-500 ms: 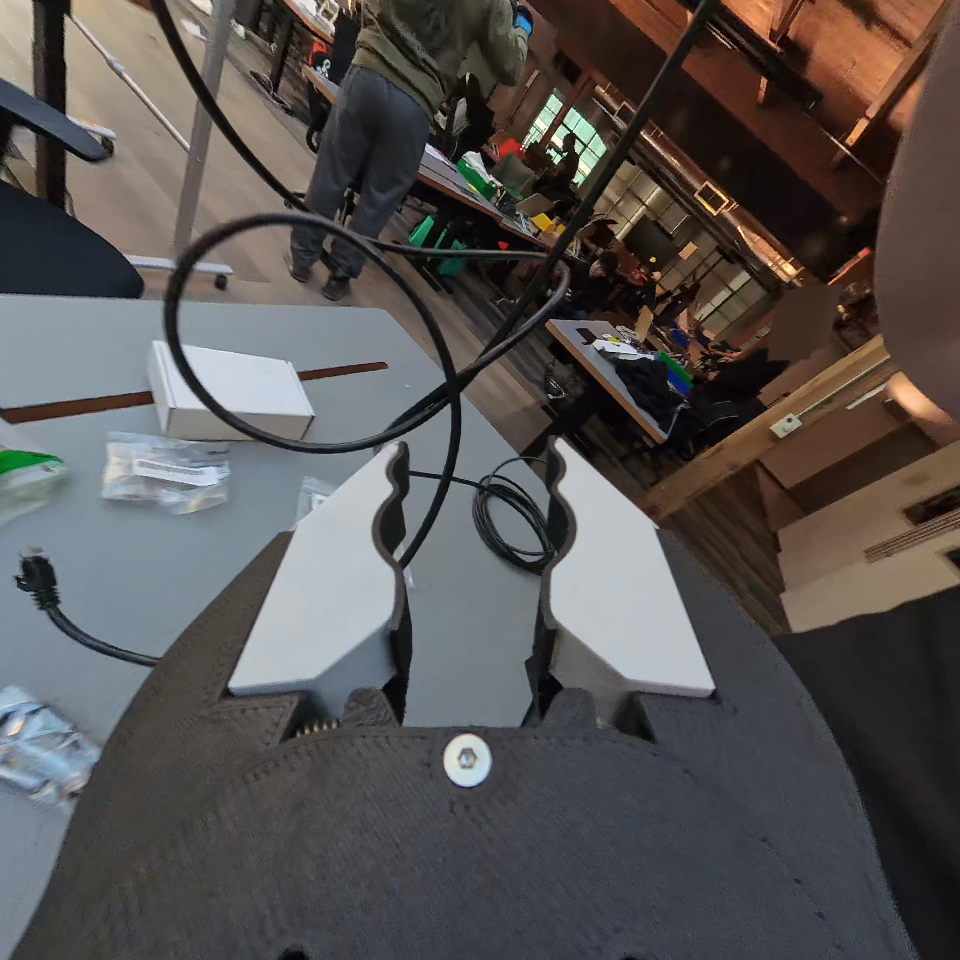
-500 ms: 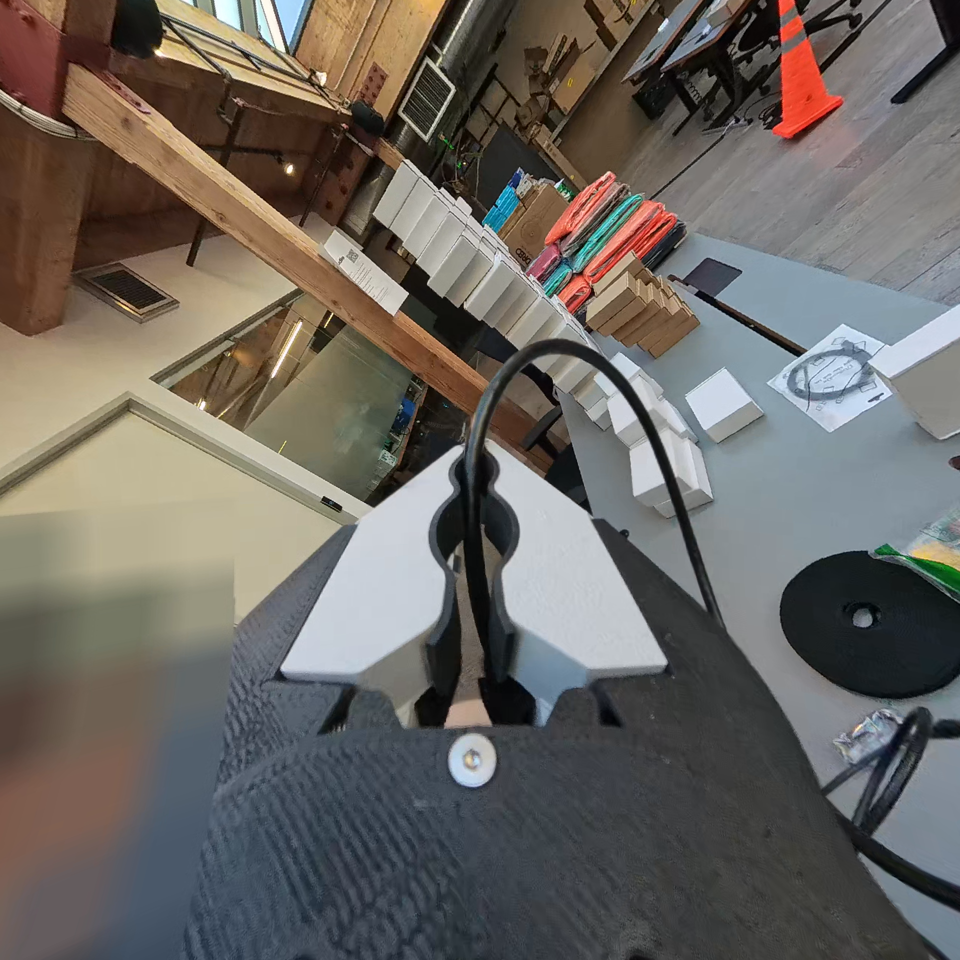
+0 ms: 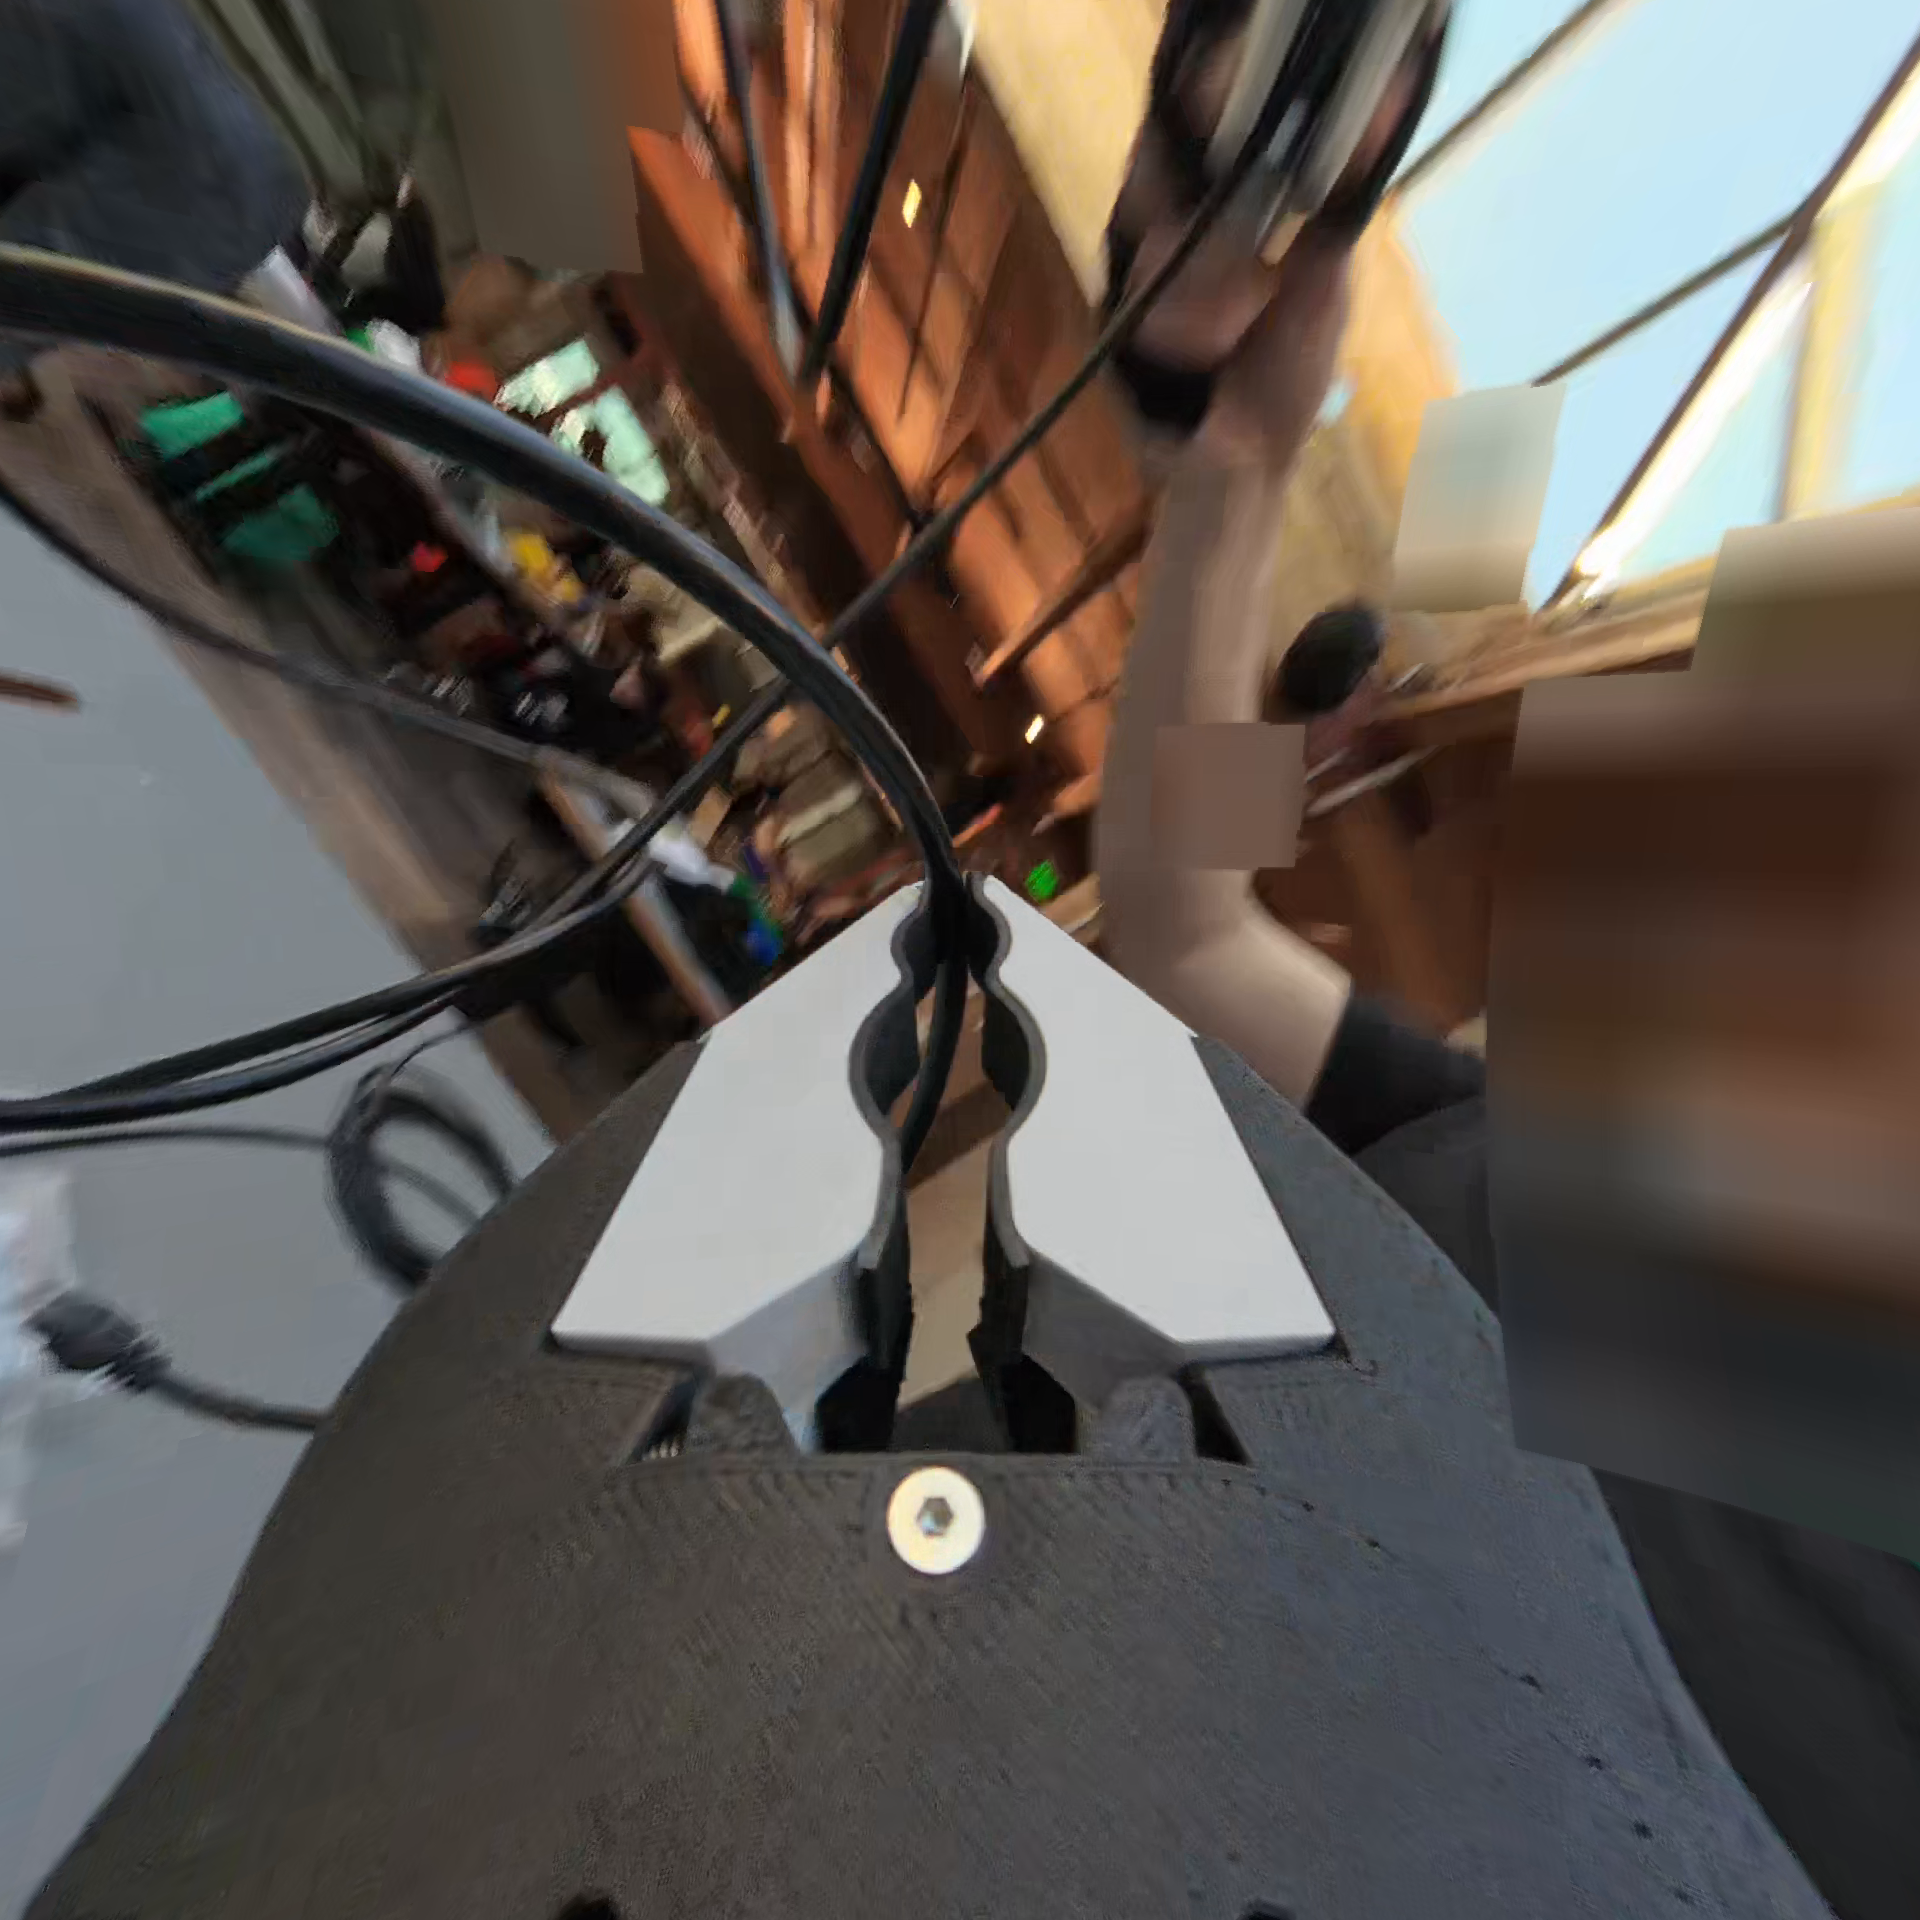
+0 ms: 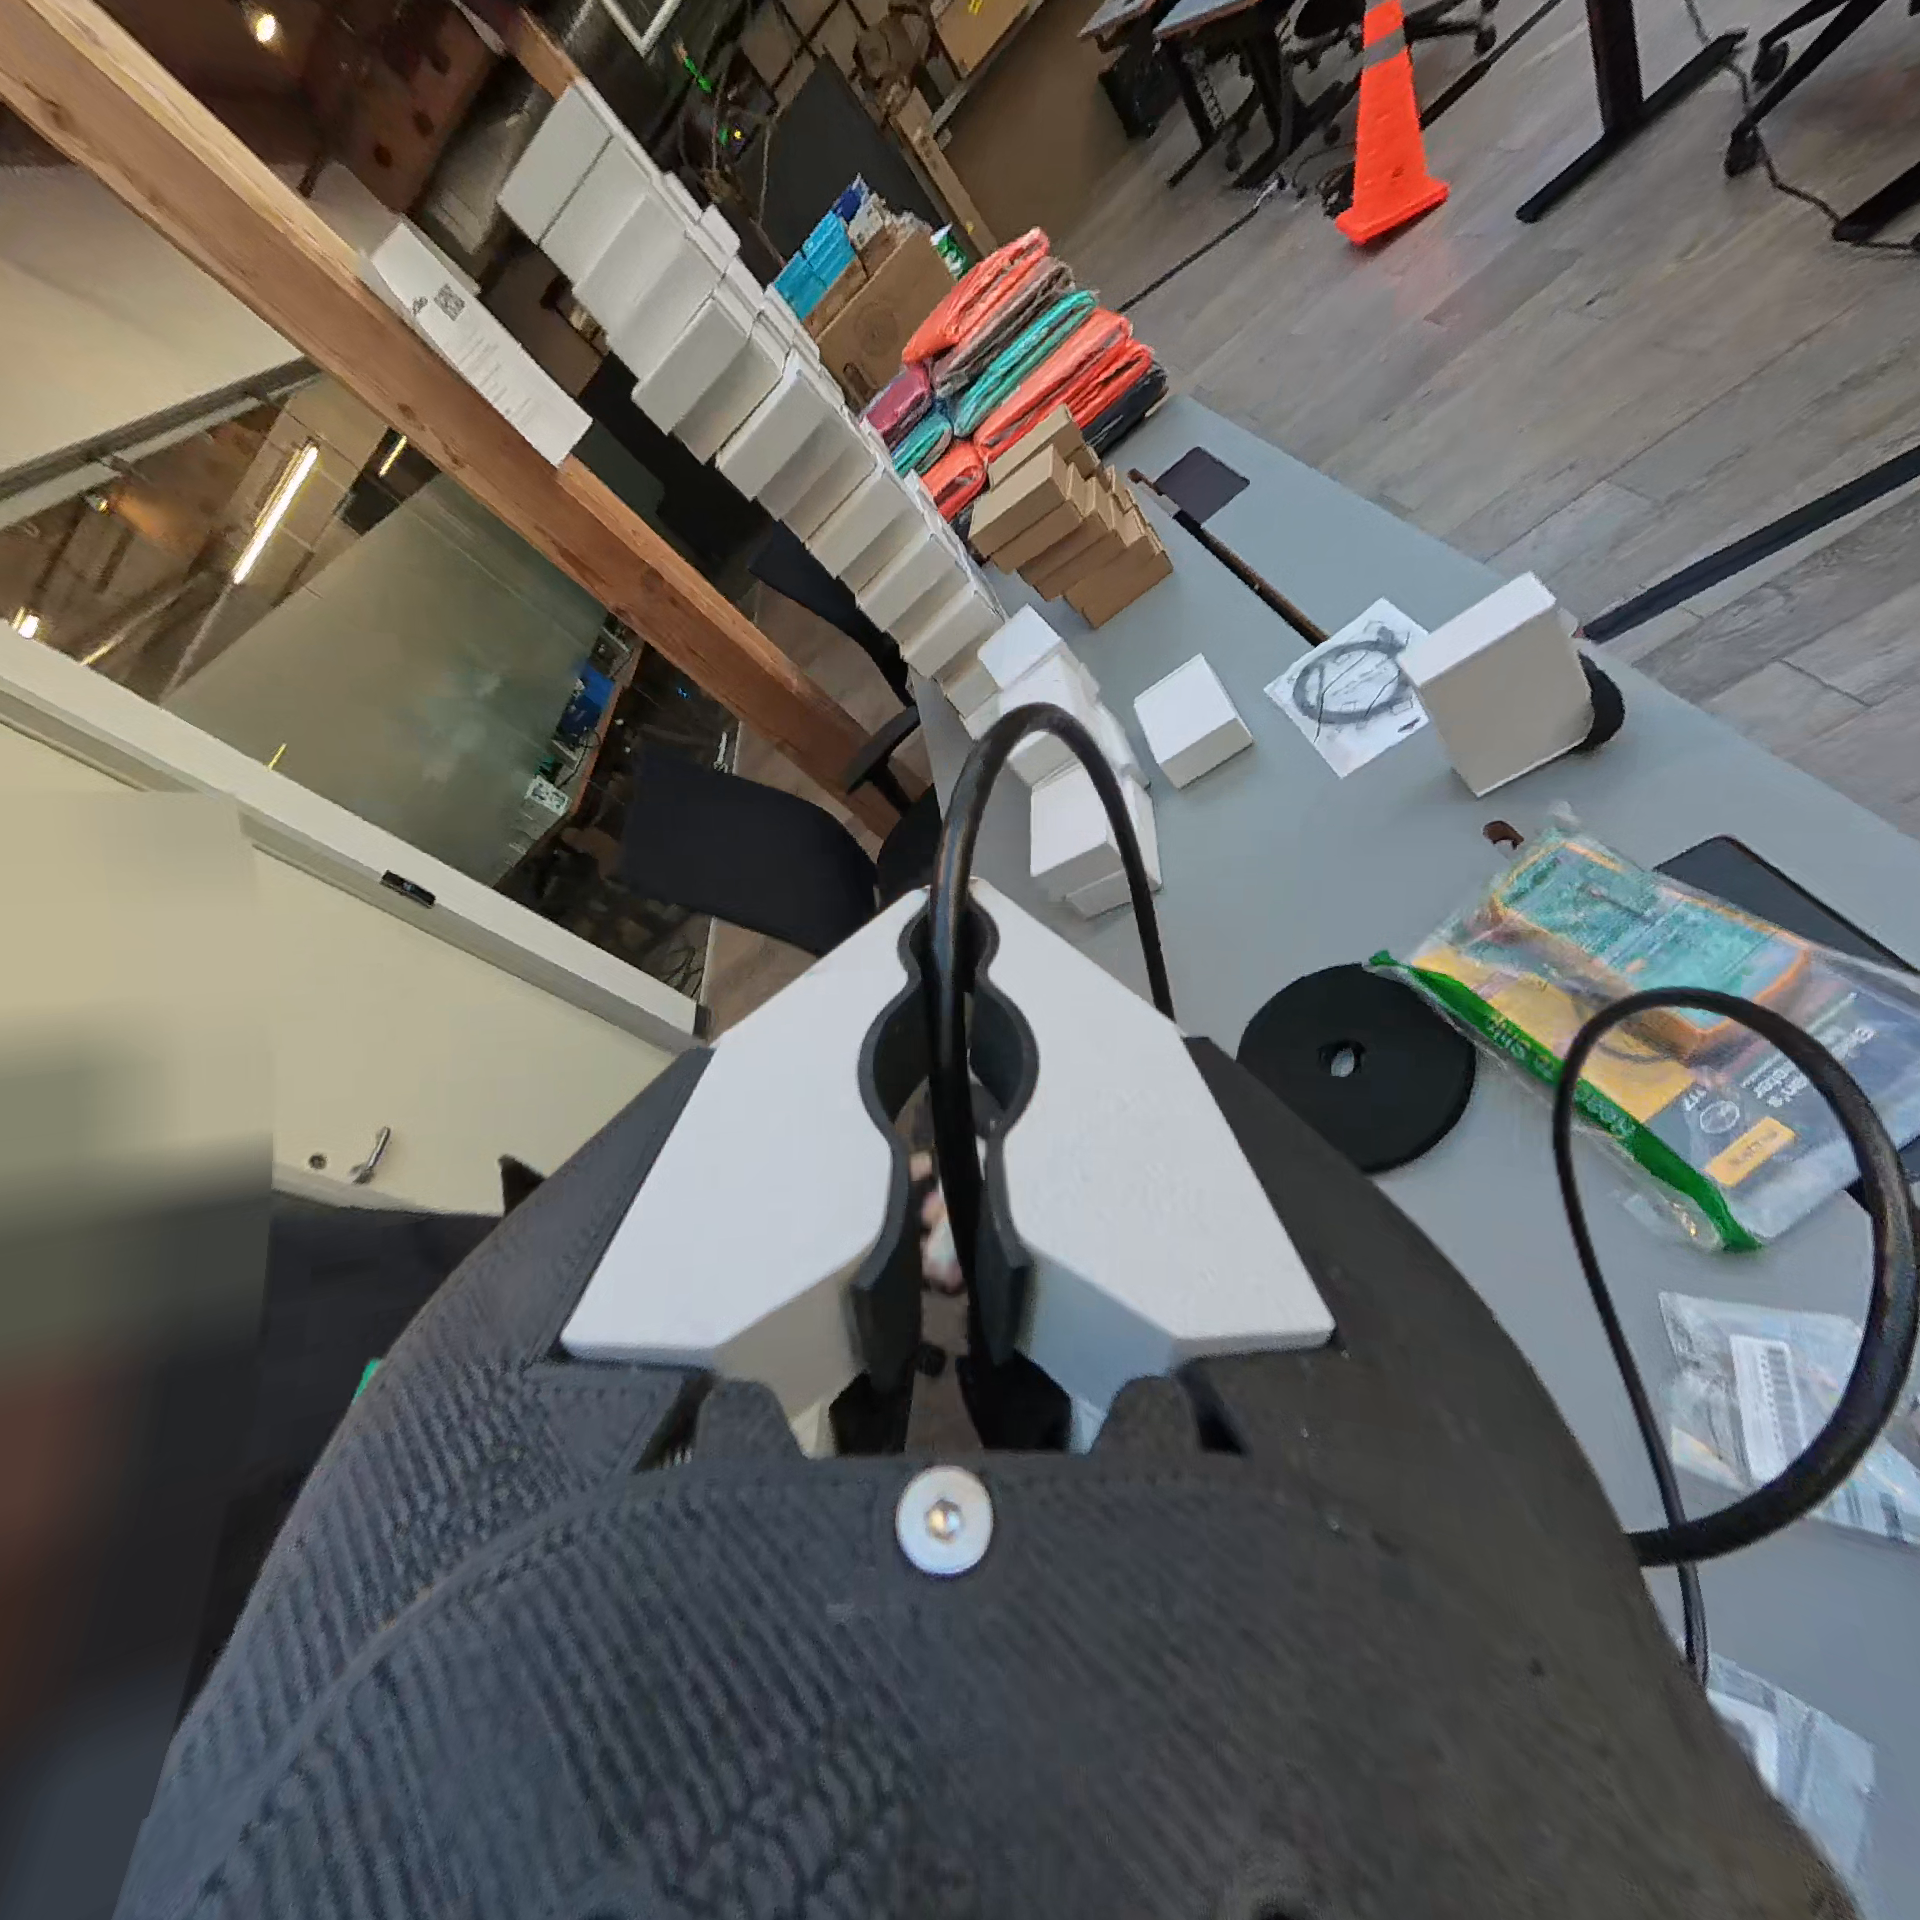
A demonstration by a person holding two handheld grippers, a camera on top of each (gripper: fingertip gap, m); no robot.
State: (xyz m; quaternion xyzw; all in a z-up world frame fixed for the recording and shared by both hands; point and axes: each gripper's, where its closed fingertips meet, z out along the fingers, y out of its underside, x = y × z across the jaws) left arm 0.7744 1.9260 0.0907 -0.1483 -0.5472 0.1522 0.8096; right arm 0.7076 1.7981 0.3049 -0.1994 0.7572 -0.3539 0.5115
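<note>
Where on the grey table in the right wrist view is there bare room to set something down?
Bare grey table lies between the small white box, the black disc and the green-edged packet. Crowded: the white box row along the far edge, and near right, under the black cable loop.

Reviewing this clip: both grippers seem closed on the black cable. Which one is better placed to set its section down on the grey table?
Probably right. The right gripper grips the black cable directly over the grey table; the left gripper points upward.
</note>
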